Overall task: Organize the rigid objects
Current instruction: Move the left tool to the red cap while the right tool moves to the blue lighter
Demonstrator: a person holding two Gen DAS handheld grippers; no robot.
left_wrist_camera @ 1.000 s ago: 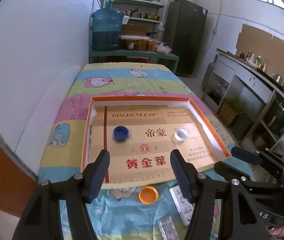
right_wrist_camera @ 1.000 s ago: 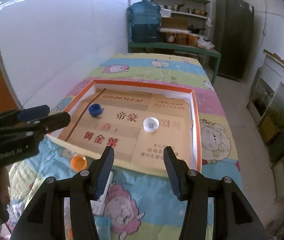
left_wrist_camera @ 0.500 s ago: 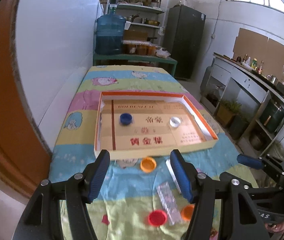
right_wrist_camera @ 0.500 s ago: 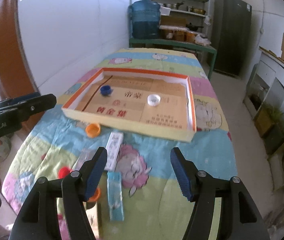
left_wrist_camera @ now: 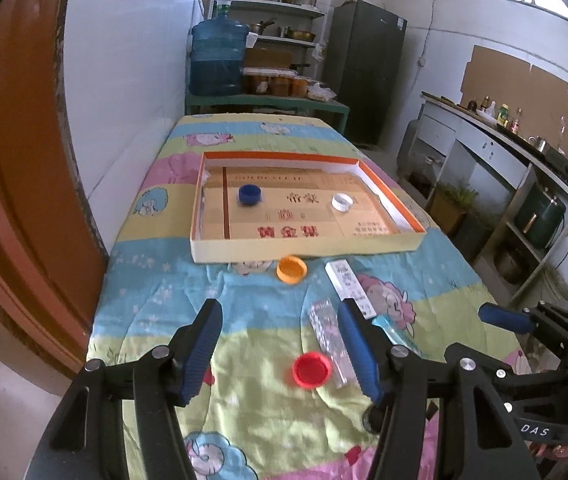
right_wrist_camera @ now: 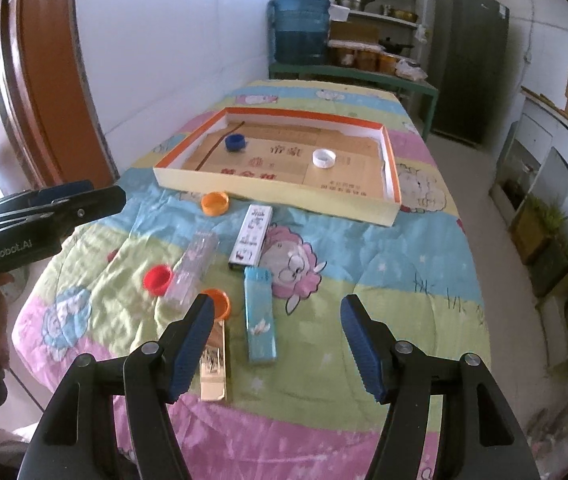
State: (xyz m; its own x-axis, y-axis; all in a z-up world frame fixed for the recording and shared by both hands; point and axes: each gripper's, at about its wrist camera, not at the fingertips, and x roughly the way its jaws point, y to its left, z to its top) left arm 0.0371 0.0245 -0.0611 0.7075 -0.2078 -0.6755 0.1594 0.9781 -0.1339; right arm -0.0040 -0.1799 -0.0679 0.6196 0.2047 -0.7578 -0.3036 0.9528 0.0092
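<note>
Two caps already sit in the shallow box [right_wrist_camera: 389, 212] at the far end of the worktop [right_wrist_camera: 403, 280]: a blue cap [right_wrist_camera: 235, 142] toward its left and a white cap [right_wrist_camera: 323, 158] toward its right. The rest still lies loose on the cartoon-print cover in front of it, so this looks like the gap between placements, with both tools lining up the next pick. The left hand-held gripper [left_wrist_camera: 280, 348] hangs empty above the cover, its jaws easing inward from a wide spread with nothing between them; a red cap [left_wrist_camera: 311, 370] lies just below and ahead of it, beside a clear plastic case [left_wrist_camera: 329, 340]. The right hand-held gripper [right_wrist_camera: 278, 346] is spread wide and empty, with a blue packet [right_wrist_camera: 260, 316] in front of its gap and a gold flat item, perhaps a small box [right_wrist_camera: 214, 364], by its left finger. An orange cap [right_wrist_camera: 215, 203] and a white printed box [right_wrist_camera: 252, 232] lie nearer the box wall. Next, each tool probably needs to descend over one loose piece, straddle it squarely, then close.
</note>
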